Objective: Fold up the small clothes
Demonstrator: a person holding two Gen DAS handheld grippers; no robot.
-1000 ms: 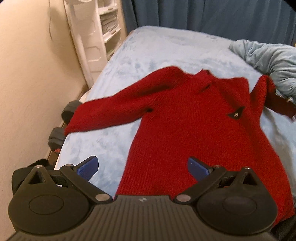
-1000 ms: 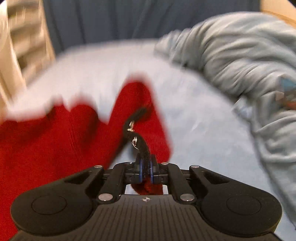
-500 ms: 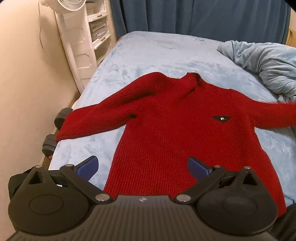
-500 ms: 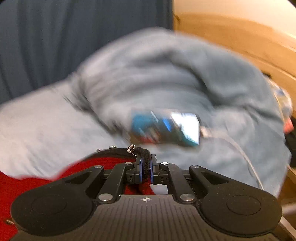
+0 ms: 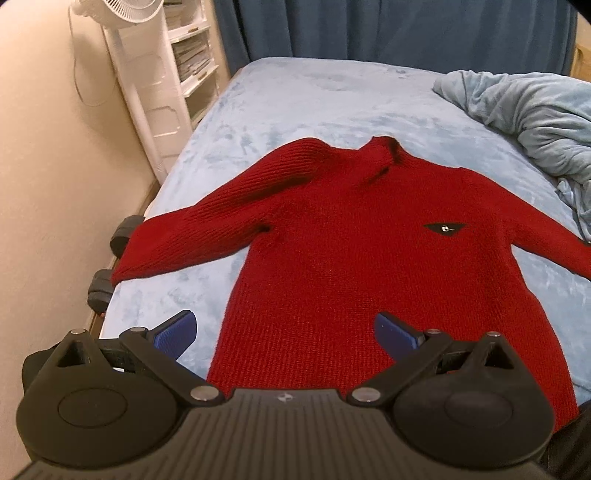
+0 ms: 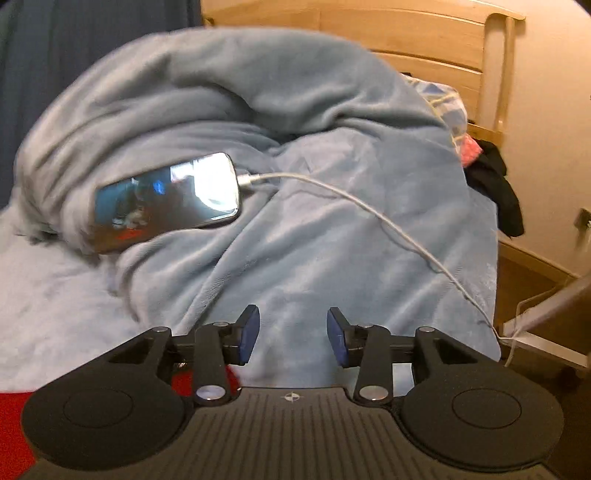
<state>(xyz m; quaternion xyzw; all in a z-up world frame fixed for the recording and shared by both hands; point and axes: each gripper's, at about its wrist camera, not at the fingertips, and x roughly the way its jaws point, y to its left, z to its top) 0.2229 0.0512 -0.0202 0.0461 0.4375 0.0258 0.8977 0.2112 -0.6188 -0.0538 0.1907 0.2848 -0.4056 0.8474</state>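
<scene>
A red rib-knit sweater (image 5: 354,258) is seen spread flat, front up, on the pale blue fleecy bed cover (image 5: 325,99), with both sleeves laid outward; the collar points toward the dark blue curtain (image 5: 388,29), and a small black triangular patch (image 5: 445,229) with a metal mark is noted on the chest. The end of one sleeve lies at the bed edge nearest the beige wall, just above two dark round objects (image 5: 110,266) whose nature cannot be told. A white fan stand (image 5: 144,92) and white shelving (image 5: 192,48) holding stacked flat items are observed beside the bed. A crumpled blue-grey plush blanket (image 6: 258,122) is heaped before a light wooden headboard (image 6: 424,48); a glossy phone (image 6: 166,197) is rested on it, with a white cable (image 6: 369,210) plugged in. The left gripper (image 5: 286,328) is held over the sweater's hem, angled downward, jaws spread wide with nothing between the blue pads. The right gripper (image 6: 291,338) is pointed at the blanket; its jaws have just been opening, the pads stand apart and empty, and a strip of red knit is visible below its left finger.
</scene>
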